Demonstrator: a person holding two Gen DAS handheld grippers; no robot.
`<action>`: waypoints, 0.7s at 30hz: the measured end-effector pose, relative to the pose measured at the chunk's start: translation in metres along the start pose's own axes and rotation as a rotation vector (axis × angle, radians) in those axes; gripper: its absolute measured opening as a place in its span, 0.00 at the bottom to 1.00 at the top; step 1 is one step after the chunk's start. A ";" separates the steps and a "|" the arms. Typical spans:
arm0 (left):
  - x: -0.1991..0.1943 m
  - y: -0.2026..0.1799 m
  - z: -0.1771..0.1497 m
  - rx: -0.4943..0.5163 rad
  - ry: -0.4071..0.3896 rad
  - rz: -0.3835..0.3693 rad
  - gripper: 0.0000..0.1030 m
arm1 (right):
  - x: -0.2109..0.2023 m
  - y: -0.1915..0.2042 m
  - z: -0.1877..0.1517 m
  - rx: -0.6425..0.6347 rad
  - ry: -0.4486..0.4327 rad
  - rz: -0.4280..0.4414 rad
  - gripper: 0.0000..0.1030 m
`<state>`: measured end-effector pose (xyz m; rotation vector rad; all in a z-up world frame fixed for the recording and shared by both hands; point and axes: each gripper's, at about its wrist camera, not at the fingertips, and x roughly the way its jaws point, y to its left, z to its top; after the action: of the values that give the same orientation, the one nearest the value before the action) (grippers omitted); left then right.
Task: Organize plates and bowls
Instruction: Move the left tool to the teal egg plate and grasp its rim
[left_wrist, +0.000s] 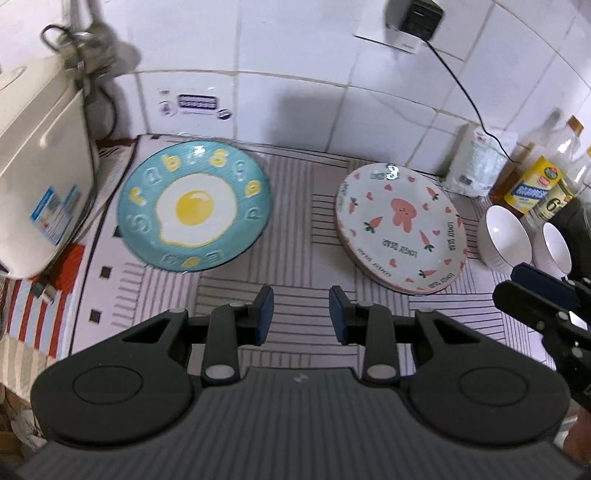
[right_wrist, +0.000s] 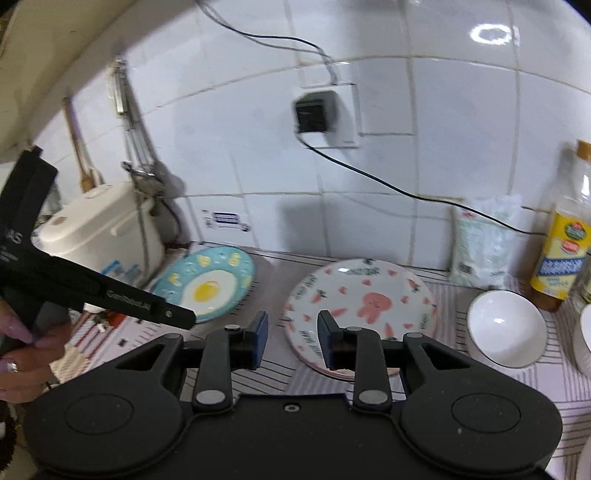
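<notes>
L gripper (left_wrist: 301, 315) & R gripper (right_wrist: 291, 339) both held level, jaws apart, nothing gripped.

Teal plate (left_wrist: 194, 206) with yellow-yolked egg, white plate (left_wrist: 400, 227) with pink bunny, orange carrots, plain white bowl (right_wrist: 506, 328)

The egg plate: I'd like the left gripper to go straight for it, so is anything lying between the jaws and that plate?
Nothing visible does. The left gripper hangs open above bare striped mat, and the egg plate lies ahead and to the left. The bunny plate sits off to the right.
</notes>
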<state>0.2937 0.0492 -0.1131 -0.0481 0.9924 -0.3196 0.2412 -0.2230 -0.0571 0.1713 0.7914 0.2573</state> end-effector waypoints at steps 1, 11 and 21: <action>-0.002 0.005 -0.002 -0.005 -0.002 0.009 0.31 | 0.000 0.004 0.001 -0.006 -0.002 0.012 0.35; -0.014 0.054 -0.022 -0.045 -0.089 0.102 0.31 | 0.021 0.044 -0.002 -0.038 0.011 0.134 0.48; -0.004 0.112 -0.031 -0.085 -0.164 0.155 0.34 | 0.075 0.066 -0.011 -0.092 -0.017 0.193 0.58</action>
<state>0.2931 0.1598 -0.1479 -0.0732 0.8414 -0.1293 0.2733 -0.1372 -0.0997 0.1633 0.7451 0.4737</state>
